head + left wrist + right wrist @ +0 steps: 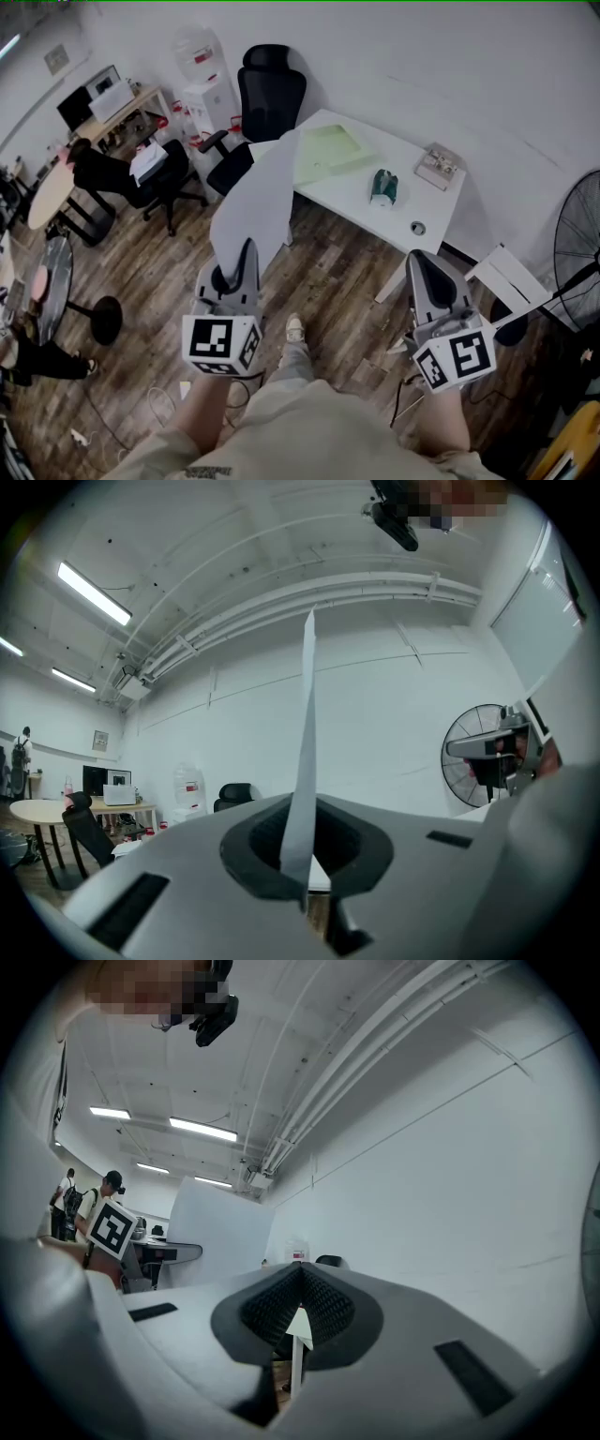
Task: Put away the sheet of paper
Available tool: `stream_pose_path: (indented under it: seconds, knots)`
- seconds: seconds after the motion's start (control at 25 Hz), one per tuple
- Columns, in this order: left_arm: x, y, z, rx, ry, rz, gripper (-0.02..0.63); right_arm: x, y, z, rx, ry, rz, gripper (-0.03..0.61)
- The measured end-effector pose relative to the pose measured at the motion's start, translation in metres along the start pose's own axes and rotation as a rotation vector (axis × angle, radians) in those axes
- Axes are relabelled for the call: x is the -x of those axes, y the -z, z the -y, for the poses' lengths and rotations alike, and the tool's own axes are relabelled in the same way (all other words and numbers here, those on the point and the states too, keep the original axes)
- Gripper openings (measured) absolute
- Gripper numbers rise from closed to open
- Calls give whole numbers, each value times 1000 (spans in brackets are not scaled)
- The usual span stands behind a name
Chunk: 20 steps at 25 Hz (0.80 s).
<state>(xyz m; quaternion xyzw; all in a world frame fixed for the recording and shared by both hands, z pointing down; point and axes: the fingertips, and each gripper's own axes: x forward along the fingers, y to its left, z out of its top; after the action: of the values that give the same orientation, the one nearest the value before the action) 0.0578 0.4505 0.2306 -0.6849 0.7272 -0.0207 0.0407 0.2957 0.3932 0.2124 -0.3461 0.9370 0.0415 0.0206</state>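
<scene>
The left gripper [247,249] pinches the sheet of paper [259,199] tight near the white desk [349,193], probably so it won't drop, while the right gripper [421,260] is squeezed closed with nothing in it.

Whites showing over brown wood
The sheet of paper [258,202] is showing plain white, the desk [339,194] white, its tray [330,152] pale green, the floor [319,272] streaky brown.
</scene>
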Motion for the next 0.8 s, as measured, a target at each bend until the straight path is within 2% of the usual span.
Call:
stream_pose_path:
  seconds: [0.16, 0.32, 0.44, 0.8]
  knots:
    - [-12, 6, -4, 23, 5, 1, 20, -10, 6, 5, 0, 6, -11, 23]
    - [-30, 10, -20, 128, 15, 22, 20, -30, 11, 9, 3, 11, -27, 23]
    - [-49, 18, -33, 166, 22, 15, 20, -48, 17, 13, 10, 14, -38, 23]
    - [-129, 44, -80, 265, 67, -34, 20, -131, 30, 29, 10, 18, -73, 23]
